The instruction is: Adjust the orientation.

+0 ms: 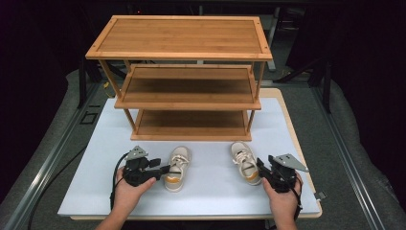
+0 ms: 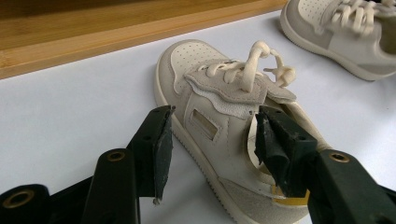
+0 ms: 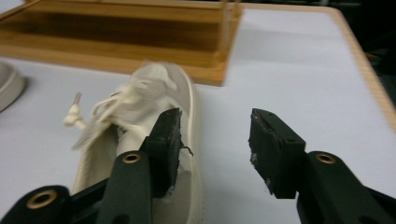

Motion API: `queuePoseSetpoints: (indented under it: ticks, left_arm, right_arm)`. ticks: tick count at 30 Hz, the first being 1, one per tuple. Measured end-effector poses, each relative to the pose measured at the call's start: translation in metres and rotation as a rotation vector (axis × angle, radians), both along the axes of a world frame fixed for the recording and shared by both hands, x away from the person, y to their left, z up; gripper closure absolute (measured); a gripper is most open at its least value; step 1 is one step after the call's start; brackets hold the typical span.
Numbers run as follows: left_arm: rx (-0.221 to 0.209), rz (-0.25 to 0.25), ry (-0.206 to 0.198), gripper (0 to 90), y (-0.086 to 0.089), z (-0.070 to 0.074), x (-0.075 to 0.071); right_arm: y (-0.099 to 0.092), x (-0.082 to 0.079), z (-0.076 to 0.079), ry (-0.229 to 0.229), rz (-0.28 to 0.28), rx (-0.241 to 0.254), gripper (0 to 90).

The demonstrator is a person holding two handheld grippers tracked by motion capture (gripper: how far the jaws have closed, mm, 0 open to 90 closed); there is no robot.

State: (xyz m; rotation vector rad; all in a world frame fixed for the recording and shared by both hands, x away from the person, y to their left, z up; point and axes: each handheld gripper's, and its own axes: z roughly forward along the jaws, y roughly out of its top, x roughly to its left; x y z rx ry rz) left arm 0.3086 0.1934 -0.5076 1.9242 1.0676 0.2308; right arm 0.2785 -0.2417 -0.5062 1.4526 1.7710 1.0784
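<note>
— Your left gripper [image 1: 162, 168] straddles the left shoe's [image 1: 177, 167] side wall: one jaw outside, one in the opening, pads not yet pressing.

— And mine on the right?

— Your right gripper [image 1: 261, 165] has jaws spread, one inside the right shoe [image 1: 244, 160], one outside. Both shoes lie on the table [image 1: 95, 158] before the rack [image 1: 182, 72].

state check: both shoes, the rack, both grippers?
left shoe: upright on its sole, laced, toe toward the rack, left gripper's jaws astride its side wall.
right shoe: upright, laced, right gripper at its heel.
shoe rack: standing, all three shelves bare.
left gripper: open, pads not yet pressing.
right gripper: open, one jaw over the shoe's opening, the other outside it.
</note>
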Motion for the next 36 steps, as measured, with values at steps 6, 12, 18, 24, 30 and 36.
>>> queuePoseSetpoints:
  ticks: [6, 12, 18, 24, 30, 36]
  left_arm:
    - [0.002, 0.000, -0.001, 46.3, 0.000, 0.000, 0.000]
    - [-0.003, 0.000, -0.005, 46.4, 0.000, 0.000, 0.000]
    - [-0.008, -0.012, 0.006, 46.4, -0.005, -0.003, -0.001]
    - [-0.021, -0.020, 0.012, 47.5, -0.009, -0.007, -0.001]
    - [-0.040, -0.016, 0.036, 48.9, -0.013, -0.011, 0.003]
    - [-0.004, -0.016, 0.020, 49.9, -0.017, -0.010, 0.003]
  right_arm:
    - [-0.012, 0.000, 0.001, -0.007, 0.002, 0.040, 52.9]
    - [-0.003, 0.003, 0.001, -0.002, 0.070, 0.000, 54.0]
    - [0.003, 0.011, -0.005, 0.033, 0.098, 0.004, 54.3]
    - [0.006, 0.018, -0.011, 0.082, 0.112, 0.017, 58.5]
    - [0.004, 0.022, -0.013, 0.114, 0.092, 0.061, 62.2]
    - [0.009, 0.020, -0.010, 0.168, 0.080, 0.143, 65.4]
